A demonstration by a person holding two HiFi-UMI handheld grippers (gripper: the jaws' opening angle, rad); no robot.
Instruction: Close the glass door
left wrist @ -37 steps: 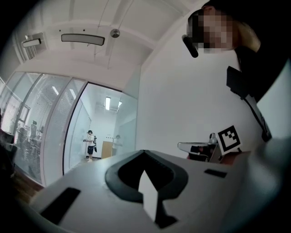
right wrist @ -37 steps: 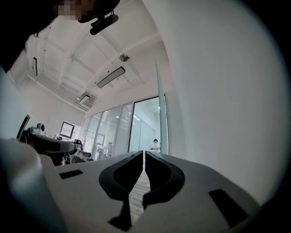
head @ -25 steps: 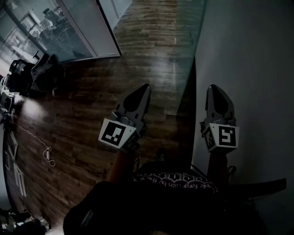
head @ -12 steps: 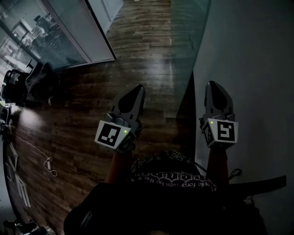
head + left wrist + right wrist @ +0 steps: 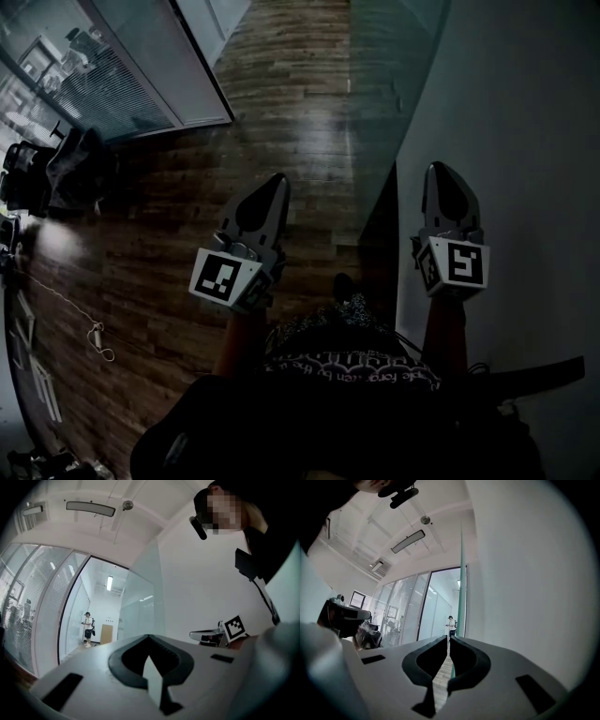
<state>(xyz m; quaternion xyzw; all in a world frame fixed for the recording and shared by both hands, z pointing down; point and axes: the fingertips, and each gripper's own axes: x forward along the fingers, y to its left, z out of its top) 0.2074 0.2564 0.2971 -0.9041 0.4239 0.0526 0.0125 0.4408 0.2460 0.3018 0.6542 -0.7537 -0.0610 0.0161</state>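
Note:
The glass door point(image 5: 380, 122) is a tall greenish pane standing out from the white wall point(image 5: 525, 141). Its free edge runs down to the wooden floor. In the right gripper view that edge point(image 5: 461, 597) rises as a thin green line just right of the jaws. My right gripper point(image 5: 446, 174) is to the right of the pane, in front of the wall, shut and empty. My left gripper point(image 5: 272, 184) hovers over the floor left of the door, shut, nothing in it. From the left gripper view the pane point(image 5: 143, 597) stands ahead. Whether either gripper touches the glass I cannot tell.
A glass partition with blinds point(image 5: 122, 84) lines the left side. Dark chairs and bags point(image 5: 56, 169) sit beside it, and a thin cable point(image 5: 94, 333) lies on the floor. Far down the corridor stands a person point(image 5: 87, 629). My shoe point(image 5: 345, 286) shows between the arms.
Both grippers have moved forward along the door together, still shut. The floor has slid back under them, and a shoe has come into view between the arms.

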